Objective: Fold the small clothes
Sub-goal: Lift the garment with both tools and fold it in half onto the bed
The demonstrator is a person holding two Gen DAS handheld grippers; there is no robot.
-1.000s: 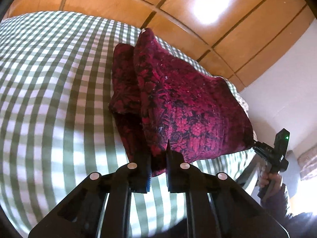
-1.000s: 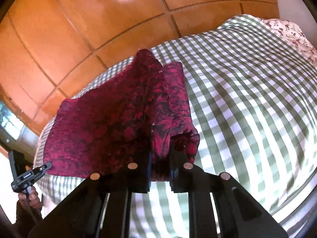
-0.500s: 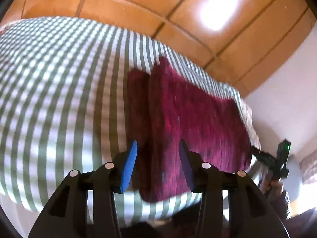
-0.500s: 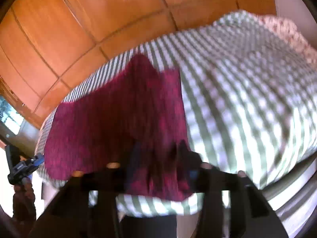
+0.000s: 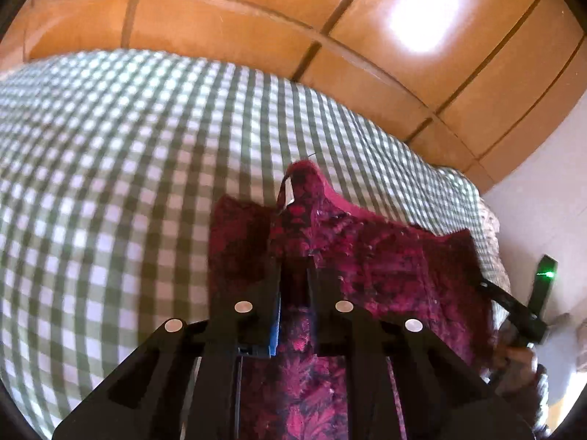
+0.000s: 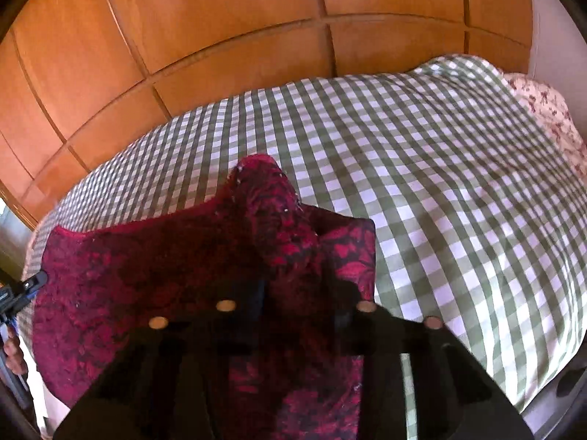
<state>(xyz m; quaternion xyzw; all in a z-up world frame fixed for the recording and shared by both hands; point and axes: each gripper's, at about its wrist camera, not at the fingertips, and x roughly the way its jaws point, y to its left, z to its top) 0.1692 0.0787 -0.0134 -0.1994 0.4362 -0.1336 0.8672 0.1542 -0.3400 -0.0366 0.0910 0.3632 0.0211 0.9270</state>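
Cloth this thin will sag and crease wherever we let it, so we hold corners: the left hand-held gripper (image 5: 293, 286) and right hand-held gripper (image 6: 293, 293) each pinch the red patterned garment (image 6: 154, 275), stretched just above the checked bed (image 6: 440, 183).

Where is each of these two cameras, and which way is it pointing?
Left wrist: on the left claw, looking along it over the red cloth and checked bedspread; the right claw shows far right.
Right wrist: on the right claw, facing the same cloth; the left claw shows far left.
Shared: cloth, bedspread, wooden wall.
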